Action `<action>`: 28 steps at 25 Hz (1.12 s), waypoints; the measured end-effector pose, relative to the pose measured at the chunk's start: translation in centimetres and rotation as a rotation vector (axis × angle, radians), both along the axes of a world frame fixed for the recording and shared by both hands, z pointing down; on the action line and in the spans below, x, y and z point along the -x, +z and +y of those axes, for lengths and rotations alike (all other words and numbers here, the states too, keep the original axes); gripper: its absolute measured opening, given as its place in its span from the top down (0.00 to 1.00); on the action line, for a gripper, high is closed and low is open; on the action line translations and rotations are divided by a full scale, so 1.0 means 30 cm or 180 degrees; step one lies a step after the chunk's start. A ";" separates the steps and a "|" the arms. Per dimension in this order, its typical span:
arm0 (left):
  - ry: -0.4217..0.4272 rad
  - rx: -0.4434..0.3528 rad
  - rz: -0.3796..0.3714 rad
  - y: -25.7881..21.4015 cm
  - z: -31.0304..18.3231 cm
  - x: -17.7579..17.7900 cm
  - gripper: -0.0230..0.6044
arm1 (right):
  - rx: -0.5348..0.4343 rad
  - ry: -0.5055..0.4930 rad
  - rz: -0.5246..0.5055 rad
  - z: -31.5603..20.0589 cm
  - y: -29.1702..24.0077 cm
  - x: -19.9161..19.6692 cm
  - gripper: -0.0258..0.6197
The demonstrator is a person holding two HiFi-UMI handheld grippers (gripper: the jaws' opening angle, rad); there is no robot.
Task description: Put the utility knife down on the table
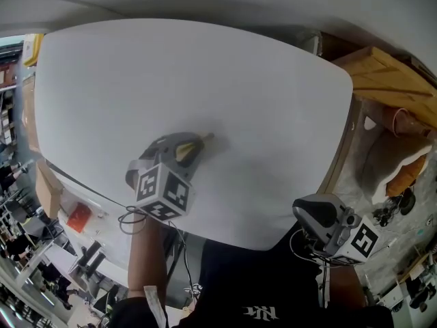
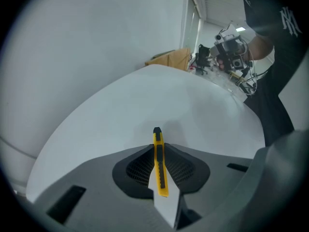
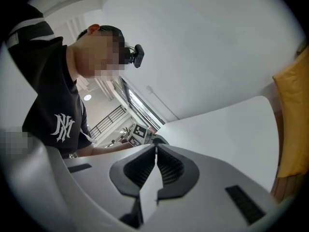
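Observation:
My left gripper (image 2: 158, 149) is shut on a yellow utility knife (image 2: 160, 163) with a black slider. The knife's black tip pokes out past the jaws toward the white table (image 2: 145, 105). In the head view the left gripper (image 1: 194, 145) hangs over the table's near left part, and the knife (image 1: 190, 147) shows as a yellow sliver between the jaws. My right gripper (image 1: 308, 214) sits off the table's near right edge. In the right gripper view its jaws (image 3: 156, 150) are pressed together with nothing between them.
The white table (image 1: 205, 87) fills most of the head view. Wooden boards (image 1: 386, 80) and floor clutter lie off its right side. An orange item (image 1: 78, 217) and shelving sit below the left edge. The person's dark shirt (image 1: 259, 285) is at the near edge.

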State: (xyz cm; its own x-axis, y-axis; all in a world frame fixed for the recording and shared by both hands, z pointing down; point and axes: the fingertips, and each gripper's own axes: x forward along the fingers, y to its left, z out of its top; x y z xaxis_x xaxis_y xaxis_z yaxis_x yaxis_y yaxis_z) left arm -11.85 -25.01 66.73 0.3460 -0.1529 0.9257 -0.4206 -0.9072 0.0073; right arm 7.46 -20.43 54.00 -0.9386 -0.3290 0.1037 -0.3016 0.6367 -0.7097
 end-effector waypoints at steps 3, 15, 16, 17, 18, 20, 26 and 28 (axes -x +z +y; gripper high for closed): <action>-0.0002 0.0025 -0.0021 0.006 0.005 0.000 0.87 | 0.0021 0.0001 -0.0013 0.006 0.002 -0.005 0.95; -0.0055 0.0129 -0.0028 0.038 0.045 -0.006 0.87 | 0.0020 0.0005 0.0019 0.033 0.021 -0.021 0.95; -0.0068 0.0131 -0.0026 0.039 0.046 -0.009 0.87 | 0.0023 0.0007 0.0020 0.036 0.023 -0.024 0.95; -0.0079 0.0132 -0.0022 0.039 0.046 -0.012 0.87 | 0.0023 0.0009 0.0025 0.038 0.025 -0.028 0.95; -0.0084 0.0132 -0.0018 0.040 0.045 -0.015 0.87 | 0.0022 0.0009 0.0029 0.040 0.027 -0.031 0.95; -0.0086 0.0139 -0.0008 0.041 0.047 -0.021 0.86 | 0.0018 0.0006 0.0030 0.042 0.028 -0.034 0.95; -0.0115 0.0119 -0.0008 0.040 0.053 -0.017 0.85 | 0.0014 -0.0007 0.0032 0.054 0.028 -0.038 0.95; -0.0132 0.0104 -0.0005 0.037 0.055 -0.015 0.83 | 0.0019 -0.0012 0.0034 0.061 0.029 -0.037 0.95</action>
